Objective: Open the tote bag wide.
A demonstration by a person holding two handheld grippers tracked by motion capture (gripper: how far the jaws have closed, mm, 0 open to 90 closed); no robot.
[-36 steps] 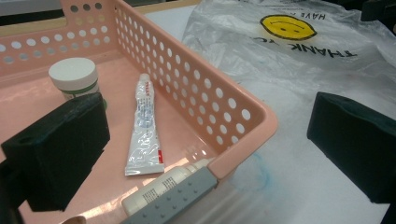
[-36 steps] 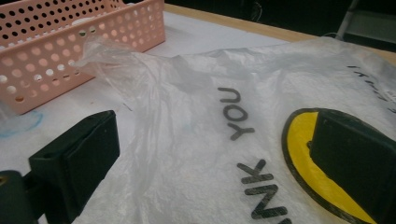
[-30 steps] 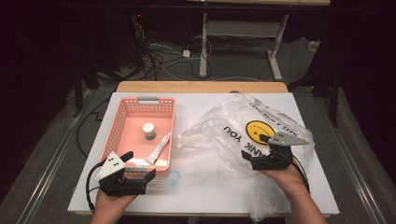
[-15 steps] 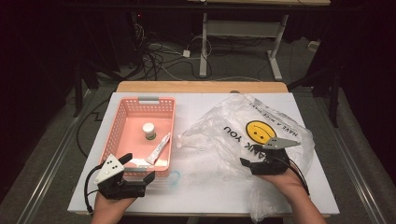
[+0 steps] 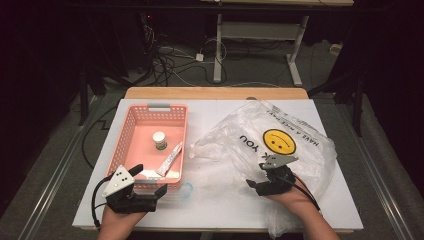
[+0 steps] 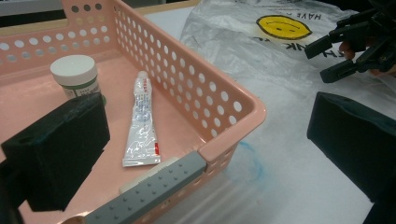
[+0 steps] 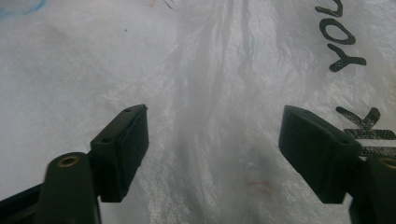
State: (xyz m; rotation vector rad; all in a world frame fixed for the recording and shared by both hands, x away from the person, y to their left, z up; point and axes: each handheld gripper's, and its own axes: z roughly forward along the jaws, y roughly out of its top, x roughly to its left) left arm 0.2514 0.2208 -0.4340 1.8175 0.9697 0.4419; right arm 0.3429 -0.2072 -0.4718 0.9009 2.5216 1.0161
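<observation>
1. My right gripper [image 5: 256, 186] sits low over the plastic bag [image 5: 280, 150], near the bag's front-left portion. Its jaws have just been closing and now stand partly apart. A raised fold of film lies between them; as far as the right gripper view shows, the pads [image 7: 126, 149] do not yet press on it.

2. The bag lies flattened and crumpled on the right half of the white table [image 5: 215, 210], printed face up, with the yellow smiley [image 5: 279, 141] just beyond my right gripper. I judge this placement lets me pinch a top layer of film without catching the layer beneath.

3. In the right gripper view, the wrinkle [image 7: 210, 116] runs straight up the middle between the jaws. The grip target is therefore centred and directly ahead of the pads.

4. My left gripper [image 5: 150, 181] rests at the front edge of the pink basket [image 5: 131, 125], jaws wide apart and holding nothing. One jaw stands over the basket's interior, the other outside its front-right corner.

5. The basket holds a small white-lidded jar [image 5: 159, 140] and a tube [image 5: 170, 159], the jar upright, the tube flat, the two apart. I judge that they wait there for bagging once the bag is opened.

6. Basket and bag lie side by side, near but not overlapping.
</observation>
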